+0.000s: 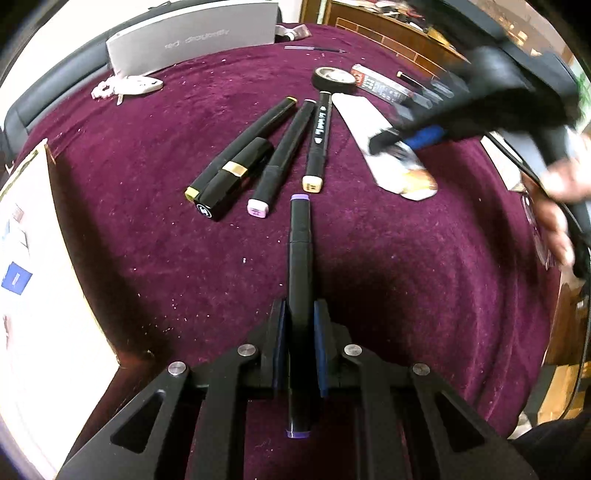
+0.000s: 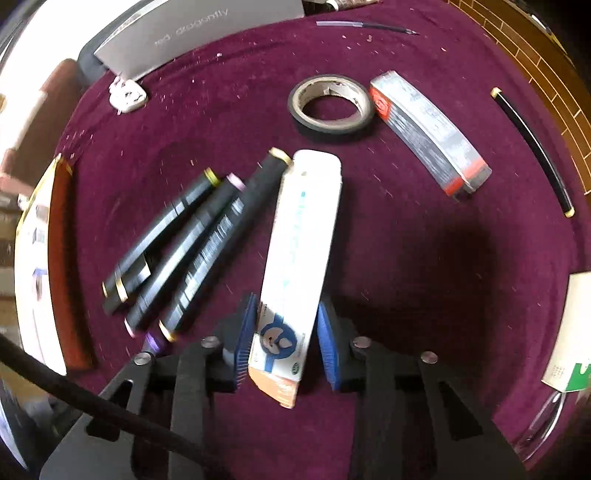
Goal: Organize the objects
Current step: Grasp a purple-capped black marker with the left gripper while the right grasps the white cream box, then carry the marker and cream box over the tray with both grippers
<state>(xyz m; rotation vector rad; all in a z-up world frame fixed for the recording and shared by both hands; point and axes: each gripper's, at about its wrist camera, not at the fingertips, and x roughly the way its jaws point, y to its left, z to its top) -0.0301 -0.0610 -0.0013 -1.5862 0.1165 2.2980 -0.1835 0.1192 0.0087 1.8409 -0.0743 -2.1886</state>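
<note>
My left gripper [image 1: 300, 317] is shut on a black marker with purple ends [image 1: 300, 280], held just above the maroon cloth and pointing at a row of three black markers [image 1: 284, 151] and a black lipstick [image 1: 232, 177]. My right gripper [image 2: 284, 314] has its blue pads either side of a long white box [image 2: 299, 240], close against it; the box lies beside the markers [image 2: 207, 240]. The right gripper also shows blurred in the left wrist view [image 1: 391, 142], over the white box [image 1: 369, 129].
A tape roll [image 2: 330, 105], a red-and-grey box [image 2: 428, 133], a black pen [image 2: 532, 147] and a grey box [image 2: 199, 33] lie farther back. A white plug [image 2: 127, 96] is at back left. A white carton [image 1: 40, 277] stands left; a green-white box [image 2: 569, 339] right.
</note>
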